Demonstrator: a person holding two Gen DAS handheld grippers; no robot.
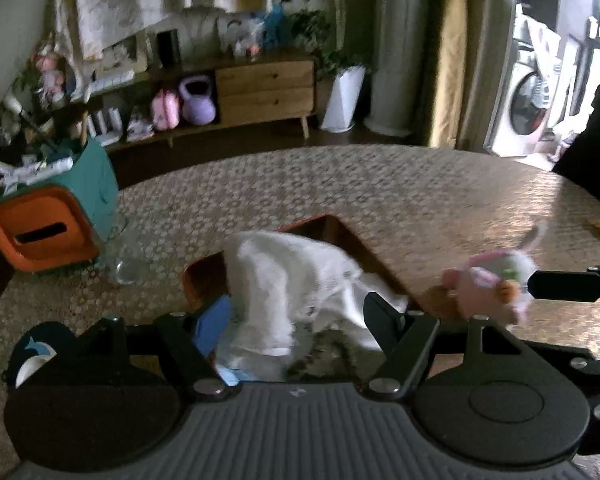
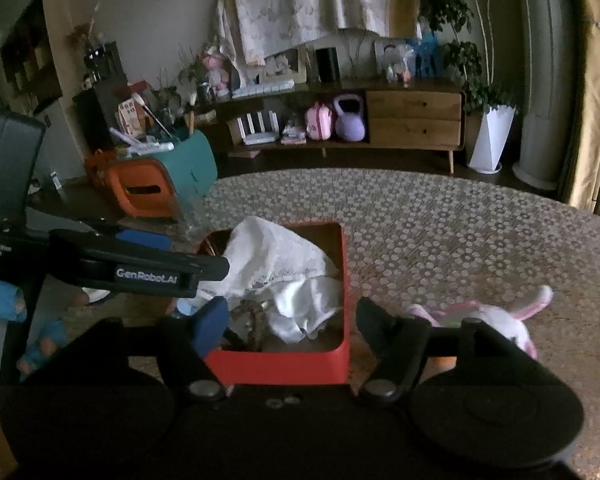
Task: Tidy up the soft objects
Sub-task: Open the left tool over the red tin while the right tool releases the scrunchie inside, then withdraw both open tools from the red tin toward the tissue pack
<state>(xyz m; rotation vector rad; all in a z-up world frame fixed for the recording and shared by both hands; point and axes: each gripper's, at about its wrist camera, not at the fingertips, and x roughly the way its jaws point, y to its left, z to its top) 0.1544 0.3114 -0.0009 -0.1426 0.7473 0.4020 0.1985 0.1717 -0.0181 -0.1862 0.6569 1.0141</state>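
Two grippers: both above the red box, each with jaws apart and nothing between the pads
Left gripper (image 1: 300,320): fingers spread wide over the white cloth — no contact visible
Right gripper (image 2: 292,320): fingers either side of the box's near end, holding nothing
Red box (image 2: 284,366): on the patterned table (image 2: 440,240), open at the top
White cloth (image 2: 284,276): heaped in the box, partly draped over its left rim
Pink plush toy (image 2: 496,320): lying on the table just right of the box — outside it
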